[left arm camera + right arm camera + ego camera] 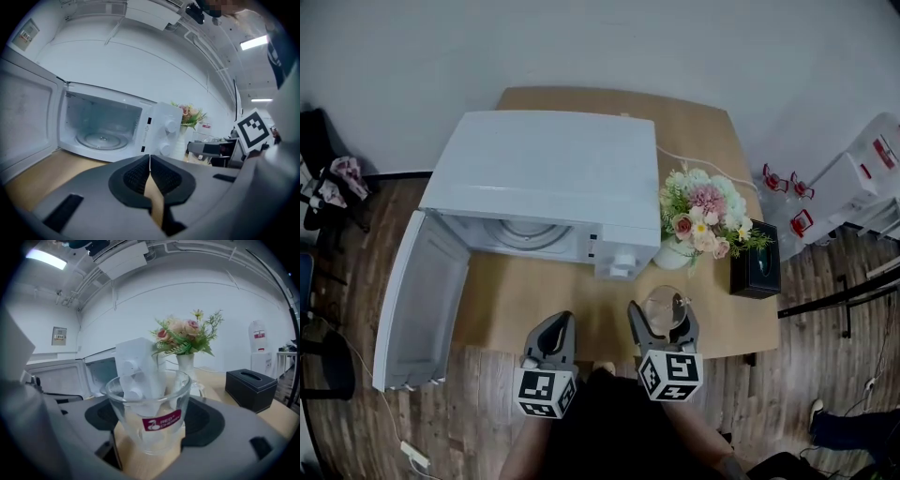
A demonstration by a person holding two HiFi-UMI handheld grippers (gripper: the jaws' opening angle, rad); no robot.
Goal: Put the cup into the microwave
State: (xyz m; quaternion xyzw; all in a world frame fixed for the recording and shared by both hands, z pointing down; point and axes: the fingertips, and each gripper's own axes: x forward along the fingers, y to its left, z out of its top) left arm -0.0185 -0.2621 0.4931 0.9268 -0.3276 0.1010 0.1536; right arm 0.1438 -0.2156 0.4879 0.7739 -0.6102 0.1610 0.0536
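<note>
Cup, one, in right hand-held gripper; one microwave, door open.

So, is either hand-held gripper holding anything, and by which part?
The right hand-held gripper grips the glass cup by the sides of its body; the left hand-held gripper is shut on nothing.

Clear glossy glass cup — matt wooden table.

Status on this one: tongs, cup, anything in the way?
Left tongs shut, empty. Right tongs shut on cup. Microwave door open, nothing blocking.
</note>
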